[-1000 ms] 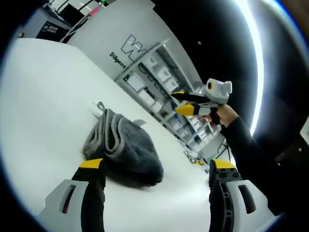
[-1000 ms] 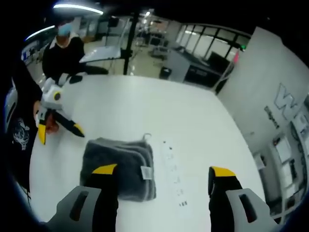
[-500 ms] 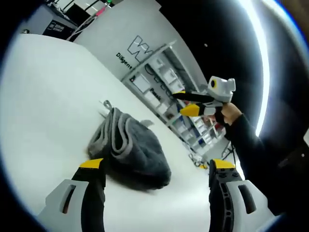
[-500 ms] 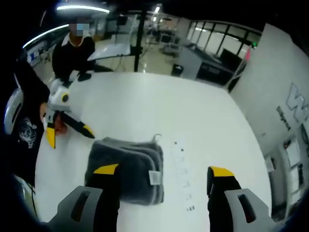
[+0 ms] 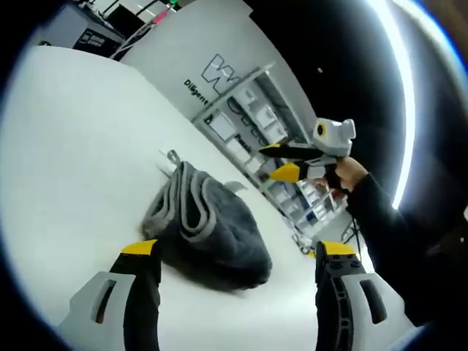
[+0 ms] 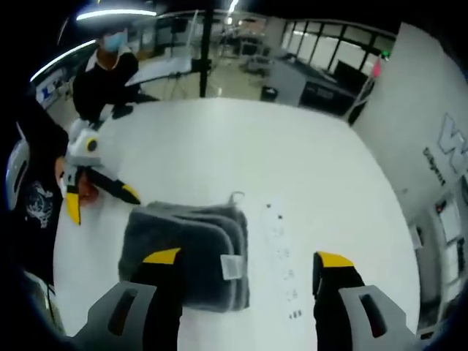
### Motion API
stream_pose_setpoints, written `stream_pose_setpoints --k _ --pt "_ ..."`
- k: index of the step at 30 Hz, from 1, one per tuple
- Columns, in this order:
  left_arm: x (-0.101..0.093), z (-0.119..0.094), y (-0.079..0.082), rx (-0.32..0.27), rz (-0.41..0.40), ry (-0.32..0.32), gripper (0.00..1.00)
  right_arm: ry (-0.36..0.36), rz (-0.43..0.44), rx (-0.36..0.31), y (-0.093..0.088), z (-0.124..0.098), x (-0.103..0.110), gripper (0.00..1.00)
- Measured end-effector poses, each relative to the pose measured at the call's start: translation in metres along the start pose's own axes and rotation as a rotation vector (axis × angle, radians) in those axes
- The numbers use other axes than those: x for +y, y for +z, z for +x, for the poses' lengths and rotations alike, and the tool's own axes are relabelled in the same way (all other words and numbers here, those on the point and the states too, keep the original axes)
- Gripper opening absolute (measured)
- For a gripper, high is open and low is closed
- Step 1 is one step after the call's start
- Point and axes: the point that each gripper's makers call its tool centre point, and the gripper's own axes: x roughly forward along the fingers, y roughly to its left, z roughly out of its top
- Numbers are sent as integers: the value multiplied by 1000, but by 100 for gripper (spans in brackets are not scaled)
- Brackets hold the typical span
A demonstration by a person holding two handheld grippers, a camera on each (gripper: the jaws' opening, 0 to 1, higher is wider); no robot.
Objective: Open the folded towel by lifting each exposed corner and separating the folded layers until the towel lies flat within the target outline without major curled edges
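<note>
The folded towel (image 6: pixel 186 245) lies on the desk (image 6: pixel 241 153) ahead of the right claw (image 6: pixel 245 257), between both claws. Both claws, including the left claw (image 5: pixel 231 248), stand apart, empty. Risk: pinching several stacked layers together, dragging the bundle unopened.

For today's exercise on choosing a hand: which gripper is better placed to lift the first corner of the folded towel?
Probably the left gripper: its open tips hover right beside the grey towel's corner, while the right gripper is held higher above it.
</note>
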Motion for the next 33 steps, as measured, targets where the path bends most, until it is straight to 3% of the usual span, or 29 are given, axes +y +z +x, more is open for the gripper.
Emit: stream_pose_setpoints --k 19,33 --pt "22 11 -1 10 43 38 78 29 35 14 -1 27 2 67" --pt "24 16 2 1 -36 36 77 60 30 19 4 36 19 62"
